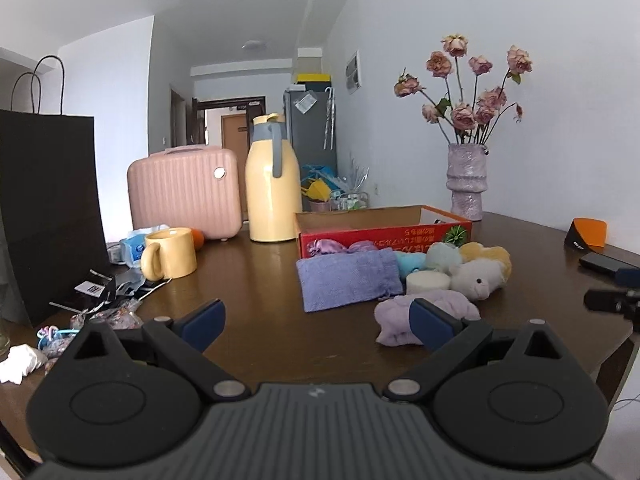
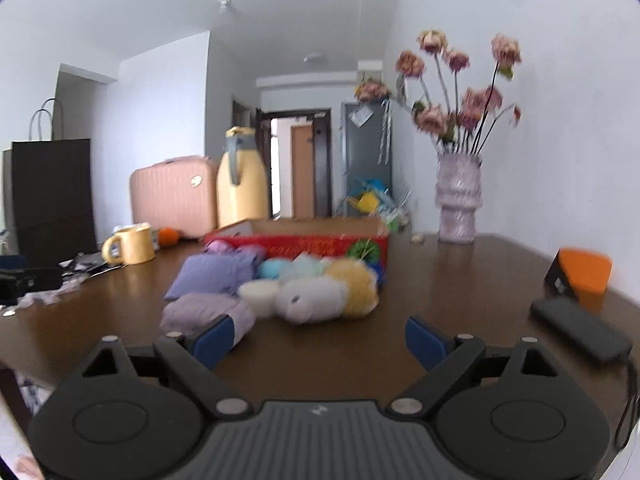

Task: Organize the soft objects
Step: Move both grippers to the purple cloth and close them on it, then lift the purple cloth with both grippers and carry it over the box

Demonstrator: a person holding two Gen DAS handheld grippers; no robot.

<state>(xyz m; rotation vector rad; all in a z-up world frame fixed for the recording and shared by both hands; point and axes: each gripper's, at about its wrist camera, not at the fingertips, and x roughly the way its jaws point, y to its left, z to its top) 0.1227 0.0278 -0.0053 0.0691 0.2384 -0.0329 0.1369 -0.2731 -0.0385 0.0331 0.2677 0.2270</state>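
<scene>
soft things lie bunched on the table point(image 1: 260, 280) before the red box point(image 1: 384, 236): purple cloth point(image 1: 348, 284), lilac cloth point(image 1: 394, 320), plush point(image 1: 478, 278), sponge point(image 1: 427, 282). left gripper point(image 1: 316, 320) and right gripper point(image 2: 318, 340) both hold nothing, jaws spread. risk: packed so tight, a pinch may drag a neighbour, and the right view is blurred.

Dark wooden table point(image 1: 260, 280), red box point(image 1: 384, 236), mug point(image 1: 172, 254)
</scene>
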